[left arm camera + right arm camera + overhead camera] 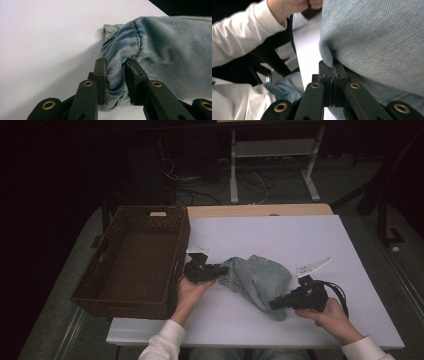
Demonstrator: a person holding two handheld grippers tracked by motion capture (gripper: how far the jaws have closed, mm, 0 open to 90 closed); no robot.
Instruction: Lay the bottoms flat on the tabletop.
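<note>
Both tongs clamp the pale jeans (257, 279) on the white desk (300, 235): left tongs (115, 75), right tongs (333, 72); no readable label.

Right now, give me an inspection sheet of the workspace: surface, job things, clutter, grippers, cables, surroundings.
Surface: white table top, bare apart from the items below.
Job things: light blue jeans, bunched near the middle of the table; brown wicker basket at the left edge, nothing seen inside.
Clutter: nothing seen.
Grippers: left gripper clamped on a thick fold of the jeans at a seam; right gripper pinched shut on a thin edge of the jeans.
Cables: black cable loops from the right gripper; loose cables on the floor behind the table.
Surroundings: dark room, white frame on the floor beyond the table.
</note>
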